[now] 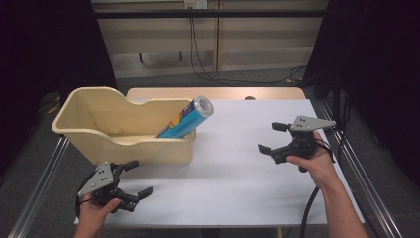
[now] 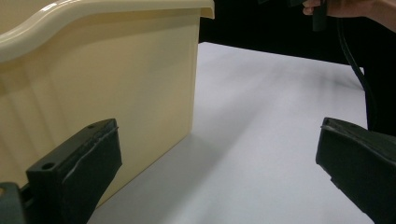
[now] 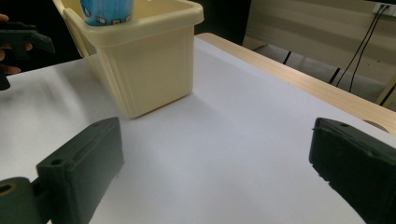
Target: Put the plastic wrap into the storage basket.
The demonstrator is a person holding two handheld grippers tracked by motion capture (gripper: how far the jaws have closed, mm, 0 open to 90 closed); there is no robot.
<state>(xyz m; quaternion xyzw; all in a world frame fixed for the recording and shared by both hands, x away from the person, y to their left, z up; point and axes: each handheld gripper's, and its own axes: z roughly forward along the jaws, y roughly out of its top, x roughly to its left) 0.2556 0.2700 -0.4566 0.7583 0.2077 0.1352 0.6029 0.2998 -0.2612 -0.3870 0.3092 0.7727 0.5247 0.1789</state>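
- Two grippers, both with jaws spread wide and nothing between them; we see bare white table through each gap.
- Left gripper (image 1: 134, 179): we hold it just in front of the cream bin (image 1: 89, 116), near the bin's near wall, not touching it. In the left gripper view one jaw sits close beside the bin's near corner (image 2: 116, 93), the other out over open table.
- Right gripper (image 1: 272, 137): we hold it well apart from the bin, off past the bin's right end, jaws pointing back toward it. The right gripper view looks at the bin's end wall (image 3: 144, 70) across clear table.
- Blue can (image 1: 187, 118): inside the bin, tilted, lower end down in the bin, silver top leaning over the rim at the bin's right end. Its blue body shows above that rim in the right gripper view (image 3: 106, 10).
- Bin stands on the white table (image 1: 247, 163), at its left rear part.
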